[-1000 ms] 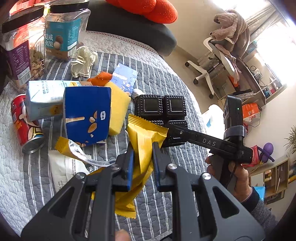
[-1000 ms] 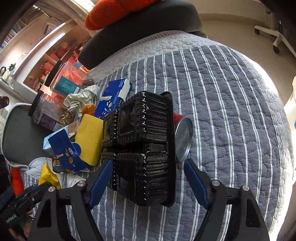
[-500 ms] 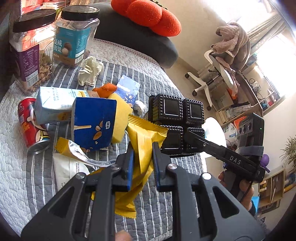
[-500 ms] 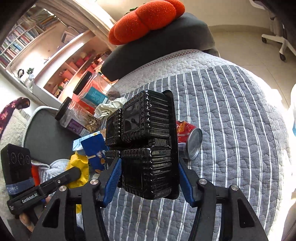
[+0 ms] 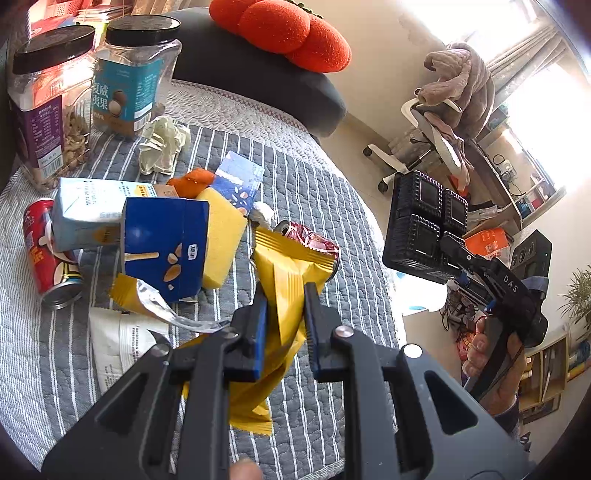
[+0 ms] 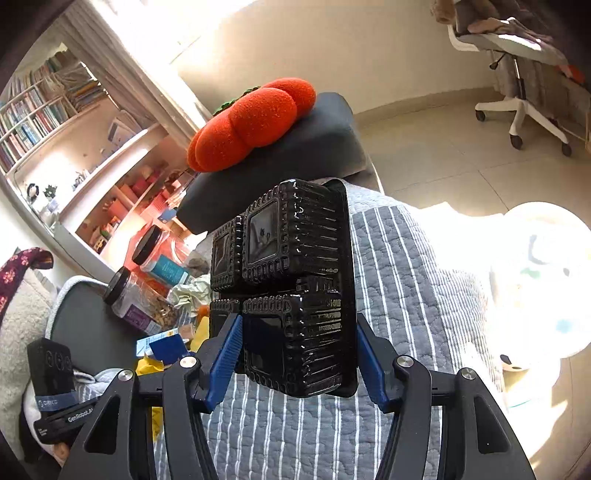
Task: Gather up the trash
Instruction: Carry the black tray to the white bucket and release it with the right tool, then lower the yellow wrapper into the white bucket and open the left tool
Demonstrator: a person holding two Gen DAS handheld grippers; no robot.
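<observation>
My left gripper [image 5: 282, 295] is shut on a yellow snack wrapper [image 5: 286, 280] and holds it above the striped quilt [image 5: 325, 192]. My right gripper [image 6: 297, 332] is shut on a black plastic compartment tray [image 6: 295, 280], lifted off the quilt; the tray also shows in the left wrist view [image 5: 424, 229], out past the quilt's right edge. A crushed red can [image 5: 314, 240] lies behind the wrapper. Left of it lie a blue carton [image 5: 162, 243], a yellow sponge [image 5: 221, 236], a white carton [image 5: 88, 210], another red can [image 5: 48, 254] and crumpled paper [image 5: 162, 144].
Two snack jars [image 5: 129, 74] stand at the back left. A dark cushion [image 5: 266, 77] with an orange pillow [image 5: 291, 33] lies behind. An office chair [image 5: 428, 129] stands on the floor to the right. A white bag [image 6: 539, 280] sits beside the quilt's right edge.
My right gripper closed on the black tray and lifted it off the quilt to the right, uncovering the crushed red can. My left gripper kept hold of the yellow wrapper.
</observation>
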